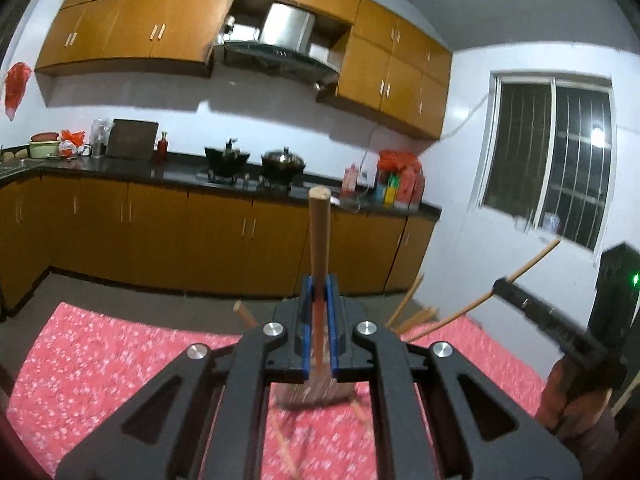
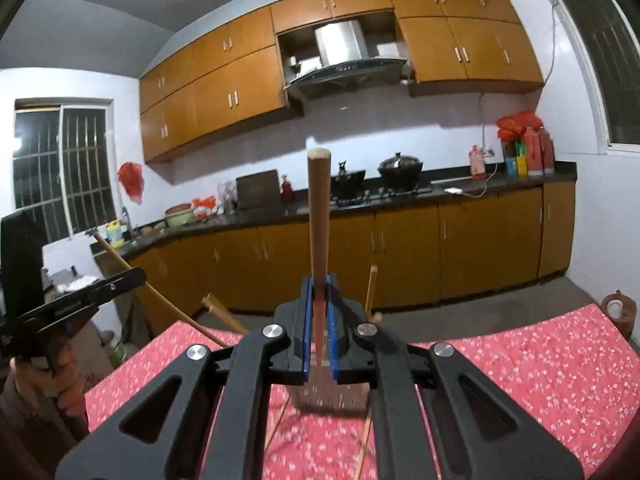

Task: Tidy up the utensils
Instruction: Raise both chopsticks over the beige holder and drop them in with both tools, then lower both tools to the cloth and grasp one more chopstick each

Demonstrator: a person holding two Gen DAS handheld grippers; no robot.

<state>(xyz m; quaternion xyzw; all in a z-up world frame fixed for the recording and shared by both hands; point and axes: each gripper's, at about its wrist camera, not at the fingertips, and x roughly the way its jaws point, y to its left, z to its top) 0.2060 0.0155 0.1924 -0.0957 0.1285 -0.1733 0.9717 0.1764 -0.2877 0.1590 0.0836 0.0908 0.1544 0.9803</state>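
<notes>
My left gripper (image 1: 319, 292) is shut on a wooden spatula (image 1: 320, 236), handle pointing up, its flat blade (image 1: 316, 394) below the jaws over the red floral tablecloth (image 1: 120, 352). My right gripper (image 2: 319, 292) is shut on a second wooden spatula (image 2: 319, 216), held the same way, slotted blade (image 2: 330, 398) beneath. The right gripper shows at the right of the left wrist view (image 1: 560, 332), the left gripper at the left of the right wrist view (image 2: 68, 304). Other wooden handles (image 2: 224, 314) stick up near the table's far edge.
Chopsticks (image 2: 280, 424) lie on the cloth below the blades. A brown jar (image 2: 620, 312) stands by the table's right corner. Beyond are orange cabinets, a black counter (image 2: 460, 188) with pots, bottles and a range hood, and barred windows.
</notes>
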